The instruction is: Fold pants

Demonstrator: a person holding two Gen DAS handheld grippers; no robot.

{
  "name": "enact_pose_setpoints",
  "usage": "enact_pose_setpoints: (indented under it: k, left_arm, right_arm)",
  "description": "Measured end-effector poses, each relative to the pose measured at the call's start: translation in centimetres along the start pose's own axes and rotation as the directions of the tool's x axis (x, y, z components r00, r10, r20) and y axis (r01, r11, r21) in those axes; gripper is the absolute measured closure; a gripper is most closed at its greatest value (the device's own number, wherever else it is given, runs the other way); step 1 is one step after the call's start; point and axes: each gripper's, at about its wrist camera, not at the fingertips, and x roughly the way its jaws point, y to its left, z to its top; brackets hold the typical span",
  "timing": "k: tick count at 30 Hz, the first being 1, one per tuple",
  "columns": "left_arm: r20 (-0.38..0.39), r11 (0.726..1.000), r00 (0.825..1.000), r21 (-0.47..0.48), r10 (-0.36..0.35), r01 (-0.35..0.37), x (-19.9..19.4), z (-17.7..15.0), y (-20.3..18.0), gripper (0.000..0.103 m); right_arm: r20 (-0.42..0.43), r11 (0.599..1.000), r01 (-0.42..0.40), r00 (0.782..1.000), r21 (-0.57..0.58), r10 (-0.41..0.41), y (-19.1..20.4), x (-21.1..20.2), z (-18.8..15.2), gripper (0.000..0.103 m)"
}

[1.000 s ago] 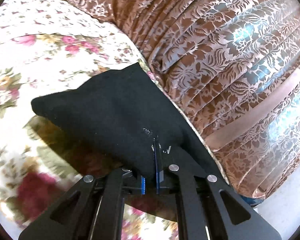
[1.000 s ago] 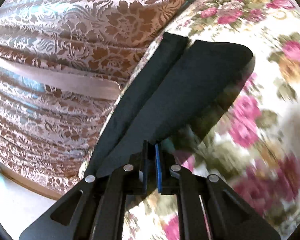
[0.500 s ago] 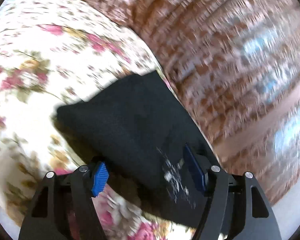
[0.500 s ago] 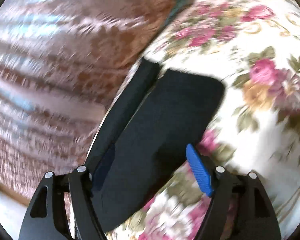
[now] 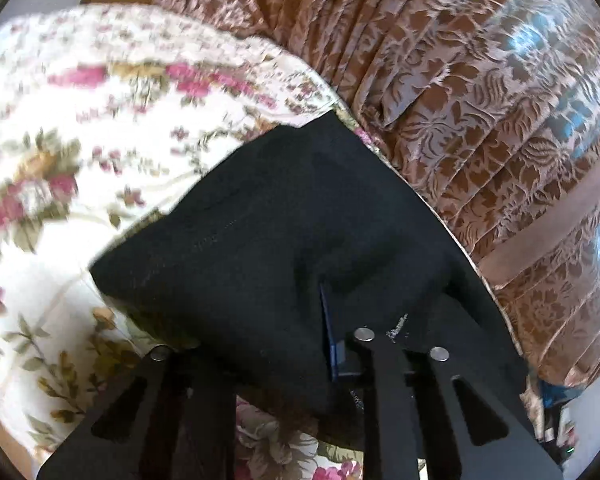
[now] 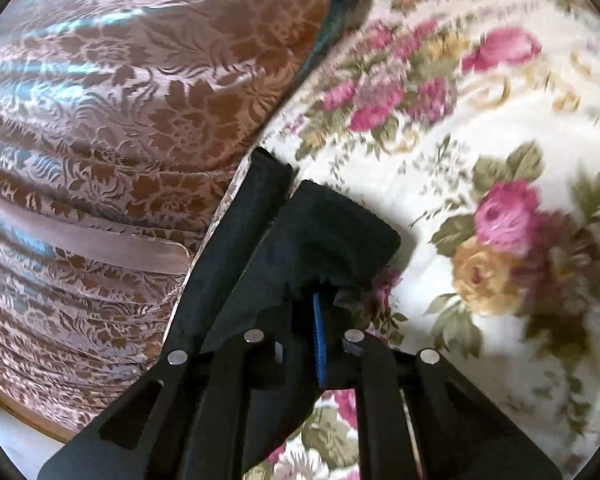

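The black pants [image 5: 284,240] lie on the floral bed cover, along its edge next to the brown skirt. My left gripper [image 5: 320,344] is shut on a bunched fold of the pants at the near end; cloth drapes over its left finger. In the right wrist view the pants [image 6: 324,232] show as a folded black strip with a second strip alongside. My right gripper [image 6: 312,328] is shut on the near edge of the pants, with a blue pad edge showing between the cloth.
The cream bed cover with pink roses [image 5: 80,160] [image 6: 480,160] spreads away from the pants. A shiny brown patterned bed skirt [image 5: 480,100] [image 6: 100,140] hangs over the bed's edge. Pale floor [image 6: 4,432] shows below it.
Both grippers were shut on the pants a second ago, opened wide half a second ago, and are now shut on the cloth again. The pants look more bunched up.
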Motion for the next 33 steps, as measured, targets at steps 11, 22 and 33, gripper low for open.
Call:
enact_pose_setpoints:
  k: [11,22,33]
  left_arm:
    - [0.009,1.000,1.000,-0.010,0.025,-0.025,-1.2,0.5,1.0,0.097]
    - [-0.005,0.995,0.999,-0.093,-0.034,0.033,0.0,-1.4,2.1,0.065]
    - [-0.045,0.999,0.999,0.016,0.031,-0.030,1.7,-1.4,-1.4,0.055]
  right_arm:
    - [0.011,0.995,0.083,0.996,-0.049,-0.083,-0.1,-1.9,-0.7,0.096]
    - [-0.001,0.987,0.143,0.990,-0.073,-0.144,-1.4,-1.9,-1.8,0.034]
    - [-0.061,0.990,0.060,0.996,-0.127,-0.068,0.0,1.5,-2.4,0.084]
